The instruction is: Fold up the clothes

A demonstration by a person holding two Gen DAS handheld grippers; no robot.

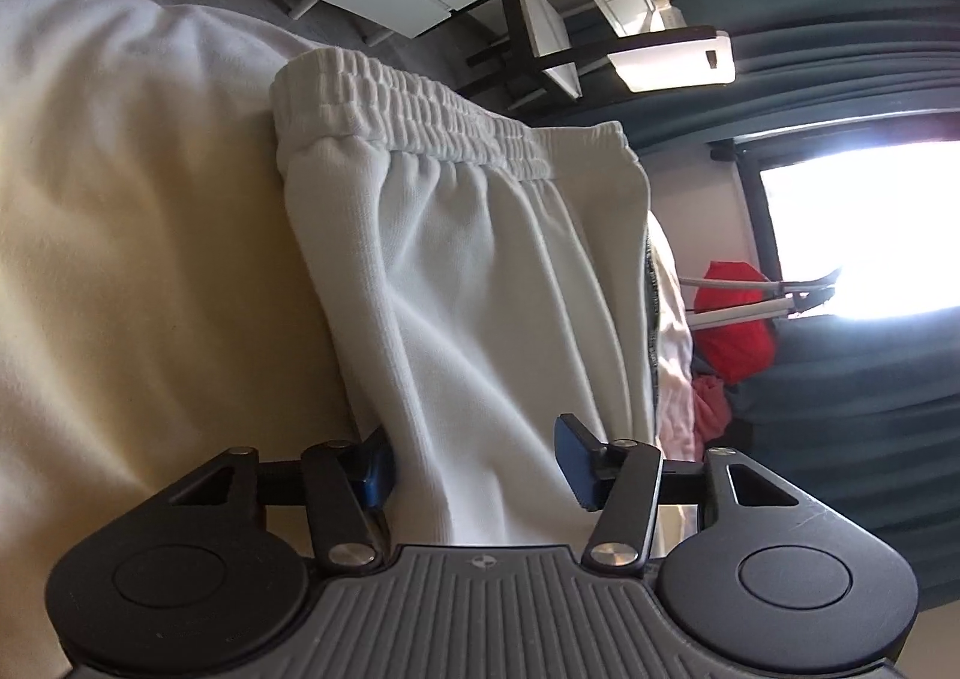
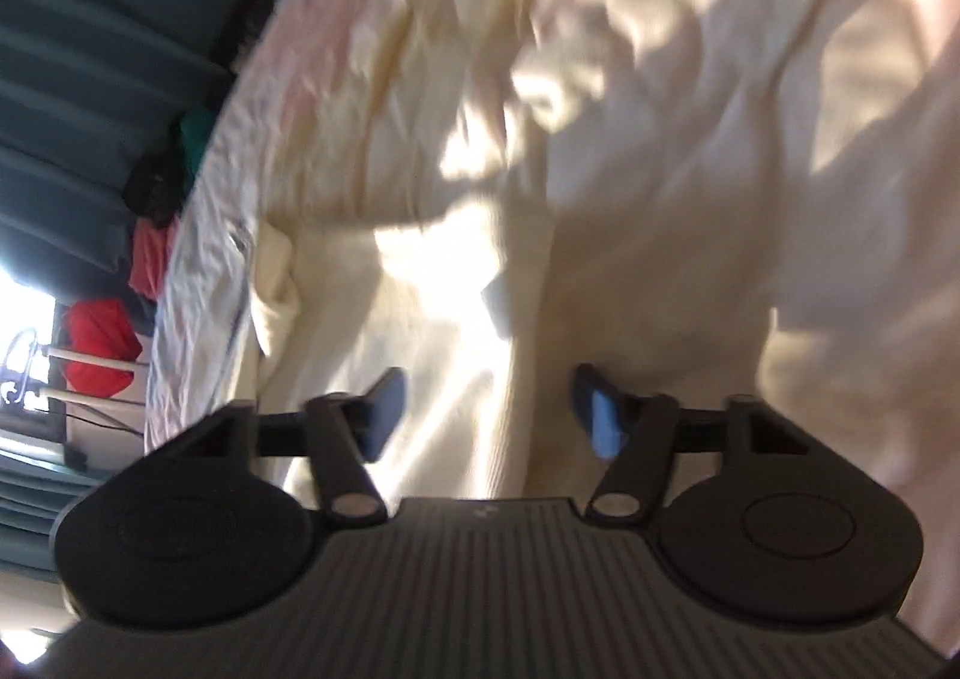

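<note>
Underneath everything lies the bed point(image 1: 120, 235), its cream cover serving as the broad flat surface for folding. On it, in the left wrist view, rest the white shorts point(image 1: 480, 283), waistband point(image 1: 420, 121) away from the camera and the body of the cloth running back toward the tool, so the near part is the natural place to take hold. Beyond the bed's far edge sits a red bundle point(image 1: 735, 319), probably more laundry waiting.

Over the shorts comes the left gripper point(image 1: 477, 463): its jaws stand apart with the cloth lying between them, one blue pad close against the fabric's edge, the other clear of it, so nothing is pinched yet.

Off to the side, the right gripper point(image 2: 489, 415) hovers over the rumpled cover, jaws likewise apart and empty; the view is blurred, and no shorts show in it.
</note>
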